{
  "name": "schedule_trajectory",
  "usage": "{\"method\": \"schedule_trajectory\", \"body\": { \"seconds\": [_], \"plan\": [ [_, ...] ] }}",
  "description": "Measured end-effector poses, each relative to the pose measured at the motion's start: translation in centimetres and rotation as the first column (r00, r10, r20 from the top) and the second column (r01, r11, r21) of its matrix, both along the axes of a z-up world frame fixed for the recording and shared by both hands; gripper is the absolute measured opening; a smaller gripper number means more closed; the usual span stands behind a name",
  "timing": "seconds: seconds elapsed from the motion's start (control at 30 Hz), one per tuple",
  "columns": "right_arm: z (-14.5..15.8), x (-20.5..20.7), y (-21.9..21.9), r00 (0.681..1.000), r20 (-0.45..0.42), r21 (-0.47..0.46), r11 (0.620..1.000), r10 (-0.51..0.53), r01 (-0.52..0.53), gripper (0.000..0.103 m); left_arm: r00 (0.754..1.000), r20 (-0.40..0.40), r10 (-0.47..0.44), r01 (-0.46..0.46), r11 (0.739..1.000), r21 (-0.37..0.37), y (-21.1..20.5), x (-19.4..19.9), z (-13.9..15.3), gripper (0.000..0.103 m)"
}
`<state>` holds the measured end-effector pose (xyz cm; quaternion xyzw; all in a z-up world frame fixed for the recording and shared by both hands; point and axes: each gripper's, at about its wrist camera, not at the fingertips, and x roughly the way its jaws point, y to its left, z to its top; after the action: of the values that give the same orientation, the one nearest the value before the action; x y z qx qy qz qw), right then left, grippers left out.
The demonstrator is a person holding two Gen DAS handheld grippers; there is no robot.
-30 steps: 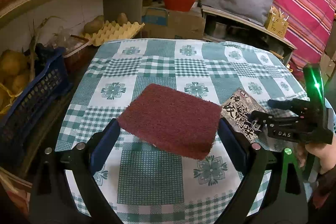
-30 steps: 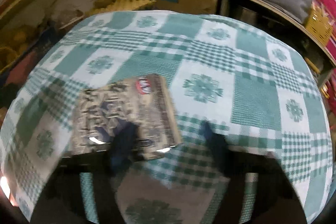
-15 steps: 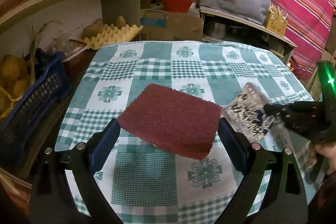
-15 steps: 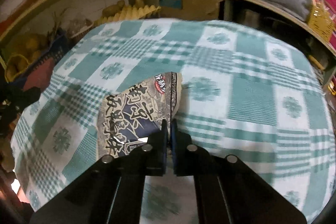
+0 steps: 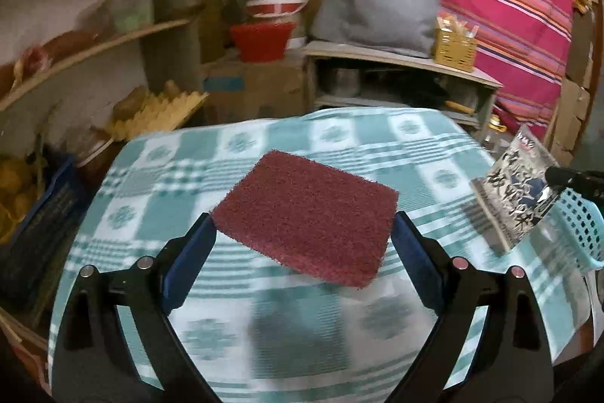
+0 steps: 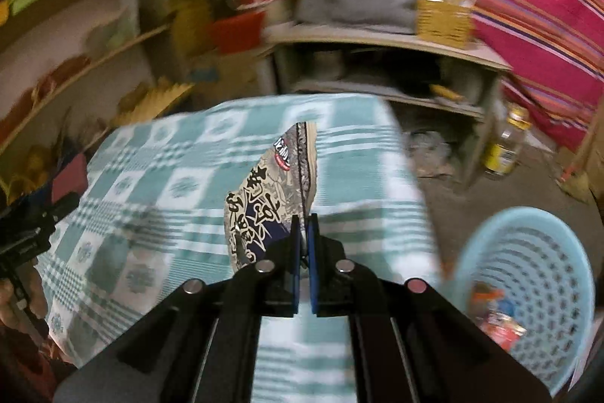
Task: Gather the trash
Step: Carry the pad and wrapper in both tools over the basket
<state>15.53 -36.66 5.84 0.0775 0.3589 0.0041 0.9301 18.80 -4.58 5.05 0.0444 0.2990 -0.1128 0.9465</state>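
Both hand-held grippers have moved toward the right edge of the table since a second ago, and the snack wrapper, which lay flat on the checked cloth then, now hangs in the air. The right hand-held gripper is closed on the lower edge of this wrapper; its blue pads are pressed together with the thin foil between them. In the left wrist view the same wrapper shows at the far right, lifted off the cloth and tilted, with the black tip of the right hand-held gripper on it.

A light blue basket stands on the floor beside the table, low at the right of the right wrist view. Some coloured pieces lie at its bottom, but they are too blurred to name. The wrapper is over the table edge, near the basket and not above it.

The left hand-held gripper grips a dark red scouring pad by two opposite sides. The pad is held flat above the green and white cloth and does not touch it.
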Motion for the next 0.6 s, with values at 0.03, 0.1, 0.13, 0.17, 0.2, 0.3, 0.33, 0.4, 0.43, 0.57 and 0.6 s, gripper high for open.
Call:
{"method": "schedule_trajectory", "body": {
  "seconds": [0.03, 0.1, 0.13, 0.17, 0.2, 0.3, 0.33, 0.4, 0.43, 0.57, 0.6],
  "plan": [
    [0.2, -0.8, -1.6, 1.000, 0.006, 0.005, 1.000, -0.023, 0.023, 0.004, 1.000, 0.004, -0.009, 0.009, 1.000, 0.000, -1.2, -0.2, 0.2, 0.090],
    [0.7, -2.5, -4.9, 0.997, 0.017, 0.013, 0.997, -0.072, 0.072, 0.004, 0.999, 0.009, -0.034, 0.035, 0.999, -0.013, -4.0, -0.5, 0.8, 0.090],
    [0.9, -3.2, -6.1, 0.996, 0.021, 0.014, 0.996, -0.091, 0.091, 0.004, 0.998, 0.010, -0.055, 0.056, 0.998, -0.028, -5.7, -0.7, 1.1, 0.090],
    [1.1, -3.9, -7.4, 0.994, 0.024, 0.015, 0.994, -0.110, 0.110, 0.004, 0.997, 0.010, -0.072, 0.072, 0.997, -0.038, -7.0, -0.8, 1.2, 0.090],
    [1.2, -4.8, -8.9, 0.991, 0.025, 0.014, 0.991, -0.133, 0.133, 0.004, 0.996, 0.009, -0.090, 0.090, 0.995, -0.045, -8.5, -1.0, 1.3, 0.090],
    [1.4, -7.1, -12.6, 0.981, 0.025, 0.002, 0.981, -0.193, 0.193, 0.004, 0.989, 0.013, -0.147, 0.148, 0.988, -0.040, -13.8, -1.8, 1.4, 0.090],
    [1.4, -7.7, -13.7, 0.977, 0.025, -0.003, 0.977, -0.211, 0.211, 0.004, 0.986, 0.012, -0.164, 0.164, 0.986, -0.038, -15.2, -2.1, 1.3, 0.090],
    [1.4, -8.9, -15.7, 0.969, 0.026, -0.020, 0.969, -0.246, 0.247, 0.004, 0.981, 0.011, -0.195, 0.195, 0.980, -0.038, -17.9, -2.6, 1.2, 0.090],
    [1.5, -9.6, -16.7, 0.965, 0.027, -0.030, 0.965, -0.261, 0.262, 0.004, 0.976, 0.008, -0.216, 0.216, 0.976, -0.040, -19.6, -3.0, 1.1, 0.090],
    [1.5, -11.4, -19.9, 0.951, 0.025, -0.060, 0.949, -0.309, 0.310, 0.004, 0.961, -0.005, -0.278, 0.277, 0.960, -0.045, -25.0, -4.0, 0.7, 0.090],
    [1.5, -11.9, -20.8, 0.947, 0.024, -0.068, 0.944, -0.322, 0.322, 0.004, 0.957, -0.005, -0.291, 0.290, 0.956, -0.045, -26.1, -4.4, 0.6, 0.090]
  ]
}}
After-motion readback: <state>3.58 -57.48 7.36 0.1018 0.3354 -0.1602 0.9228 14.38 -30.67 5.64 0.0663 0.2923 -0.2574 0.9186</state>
